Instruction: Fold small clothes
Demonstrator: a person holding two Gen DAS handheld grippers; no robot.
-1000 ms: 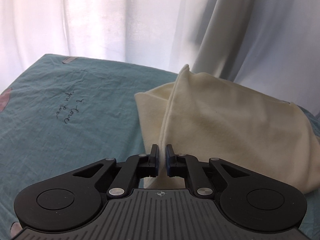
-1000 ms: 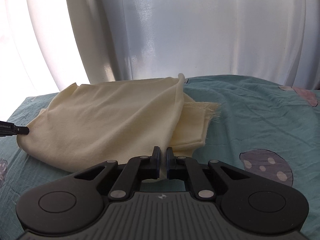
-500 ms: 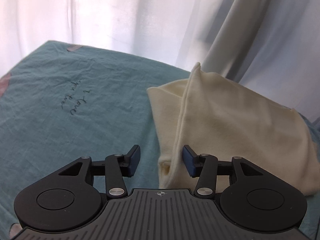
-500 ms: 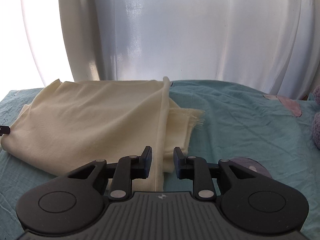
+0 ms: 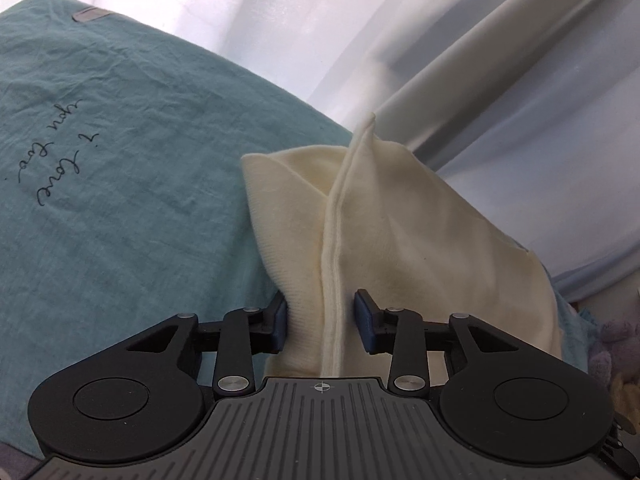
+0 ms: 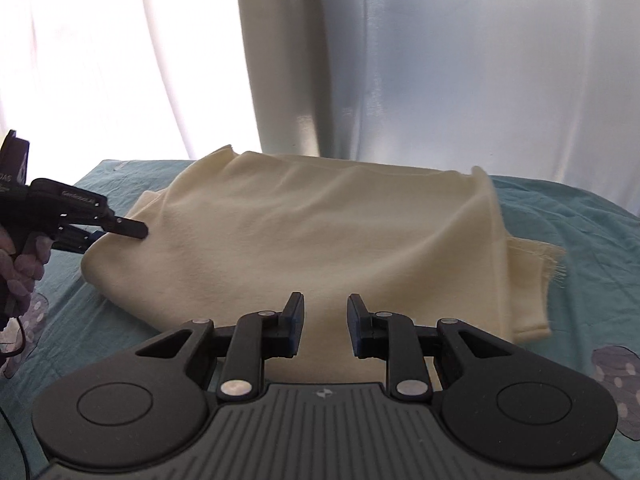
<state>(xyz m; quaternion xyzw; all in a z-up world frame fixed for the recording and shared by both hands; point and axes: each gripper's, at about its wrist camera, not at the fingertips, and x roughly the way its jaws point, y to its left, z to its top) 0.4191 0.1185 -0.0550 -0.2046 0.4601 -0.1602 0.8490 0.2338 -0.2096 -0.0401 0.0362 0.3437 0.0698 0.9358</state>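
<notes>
A cream cloth (image 5: 420,240) lies folded on the teal bed sheet (image 5: 120,200). In the left wrist view my left gripper (image 5: 320,308) straddles the cloth's near end, where a seamed edge runs up between the fingers. Its jaws are closing; the left pad touches the fabric and the right pad stands a little off the seam. The right wrist view shows the same cloth (image 6: 320,220) broadside. My right gripper (image 6: 322,312) hovers open at its near edge, gripping nothing. The left gripper (image 6: 120,232) appears there at the cloth's left corner, held by a hand (image 6: 24,264).
White curtains (image 6: 440,60) hang right behind the bed. The sheet (image 6: 580,220) carries handwriting print (image 5: 52,160) and a spotted purple patch (image 6: 616,368). A purple plush thing (image 5: 616,344) sits at the right edge of the left wrist view.
Both grippers went from shut to open. The left one pushed onto the cloth's seamed end and then narrowed. The right one slid left, from the seam to the middle of the cloth's near edge.
</notes>
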